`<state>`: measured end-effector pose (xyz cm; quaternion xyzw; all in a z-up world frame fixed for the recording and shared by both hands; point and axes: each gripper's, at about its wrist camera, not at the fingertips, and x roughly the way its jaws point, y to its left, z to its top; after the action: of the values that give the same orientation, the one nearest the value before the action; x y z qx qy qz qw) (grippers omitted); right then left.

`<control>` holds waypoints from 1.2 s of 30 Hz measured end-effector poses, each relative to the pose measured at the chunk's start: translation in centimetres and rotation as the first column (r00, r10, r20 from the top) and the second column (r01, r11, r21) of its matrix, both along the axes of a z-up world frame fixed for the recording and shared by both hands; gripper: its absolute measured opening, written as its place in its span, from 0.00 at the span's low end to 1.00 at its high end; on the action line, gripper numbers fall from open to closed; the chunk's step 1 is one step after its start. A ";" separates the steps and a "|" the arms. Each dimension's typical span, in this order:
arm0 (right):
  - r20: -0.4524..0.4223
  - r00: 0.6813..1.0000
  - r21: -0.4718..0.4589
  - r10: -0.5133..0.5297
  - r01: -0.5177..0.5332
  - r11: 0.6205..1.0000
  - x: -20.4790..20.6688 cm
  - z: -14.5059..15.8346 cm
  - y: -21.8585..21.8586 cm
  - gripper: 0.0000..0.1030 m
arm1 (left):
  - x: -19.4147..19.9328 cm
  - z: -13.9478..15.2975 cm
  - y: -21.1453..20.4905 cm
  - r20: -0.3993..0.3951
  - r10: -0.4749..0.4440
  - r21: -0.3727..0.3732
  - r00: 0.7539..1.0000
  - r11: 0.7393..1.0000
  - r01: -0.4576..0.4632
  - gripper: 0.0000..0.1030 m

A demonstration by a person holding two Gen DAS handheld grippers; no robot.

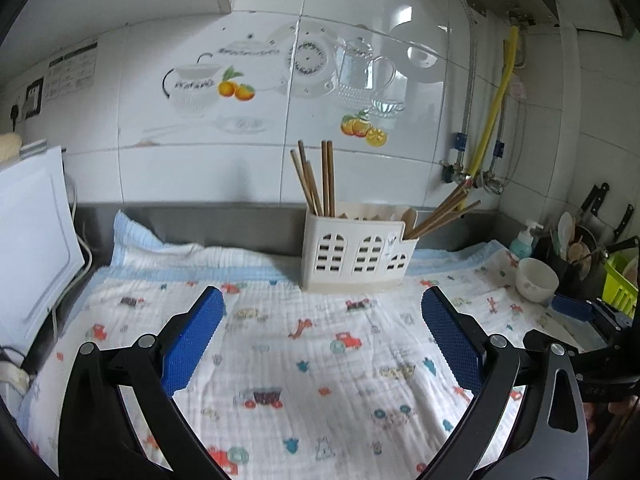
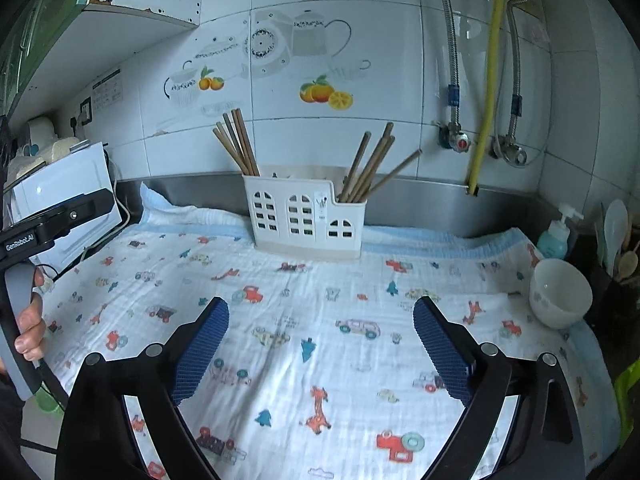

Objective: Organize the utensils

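Chopsticks (image 2: pixel 240 144) stand in two bunches in a white holder (image 2: pixel 306 216) at the back of the bench (image 2: pixel 440 200), against a white tiled wall (image 2: pixel 340 140). A cloth (image 2: pixel 320 320) printed with cars covers the bench, and a white bowl (image 2: pixel 560 294) sits on its right side. The holder's middle part hides what is inside it. The left gripper (image 1: pixel 322 320) and the right gripper (image 2: pixel 320 326) both hang wide open and empty, well in front of the holder.

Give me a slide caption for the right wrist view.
Open right gripper hovers over a printed cloth, facing a white utensil holder with chopsticks.
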<state>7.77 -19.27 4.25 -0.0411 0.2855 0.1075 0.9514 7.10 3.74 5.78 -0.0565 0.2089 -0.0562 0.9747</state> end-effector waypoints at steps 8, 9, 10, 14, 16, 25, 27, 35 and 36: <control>-0.006 1.000 -0.057 -0.024 0.023 0.998 -0.9 -1.0 0.1 0.89 | -1.8 -1.2 0.4 -0.014 0.014 -0.011 1.000 1.000 -0.015 0.95; -0.008 1.000 -0.060 -0.026 0.026 0.998 -1.0 -1.1 0.0 0.89 | -1.9 -1.4 0.5 -0.016 0.000 -0.022 1.000 1.000 0.000 0.95; -0.009 1.000 -0.059 -0.028 0.028 0.998 -1.0 -1.2 0.0 0.89 | -2.0 -1.5 0.5 -0.020 -0.006 -0.034 1.000 0.999 0.005 0.95; -0.021 0.999 -0.048 -0.029 0.028 0.998 -1.1 -1.6 -0.2 0.90 | -2.2 -2.3 0.5 -0.040 0.011 -0.021 0.999 1.000 -0.012 0.95; -0.023 0.999 -0.049 -0.028 0.027 0.998 -1.1 -1.7 -0.1 0.90 | -2.5 -2.6 0.4 -0.047 0.019 -0.013 0.999 1.000 -0.019 0.95; -0.035 0.999 -0.044 -0.028 0.026 0.999 -1.1 -2.1 0.0 0.90 | -2.7 -3.4 0.6 -0.079 0.037 0.010 0.996 0.999 -0.036 0.95; -0.034 0.999 -0.042 -0.028 0.027 0.999 -1.1 -2.1 0.1 0.90 | -2.7 -3.5 0.7 -0.083 0.040 0.007 0.996 0.999 -0.040 0.95; -0.040 0.999 -0.037 -0.024 0.022 0.999 -1.1 -2.2 0.2 0.91 | -2.6 -4.1 0.5 -0.104 0.039 0.007 0.994 0.999 -0.039 0.95; -0.040 0.999 -0.037 -0.023 0.022 0.999 -1.1 -2.3 0.2 0.91 | -2.6 -4.1 0.4 -0.106 0.039 0.010 0.994 0.999 -0.039 0.95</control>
<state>6.65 -19.10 2.00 -0.0529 0.3070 0.0924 0.9457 4.47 4.18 1.63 -0.0596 0.2595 -0.0332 0.9633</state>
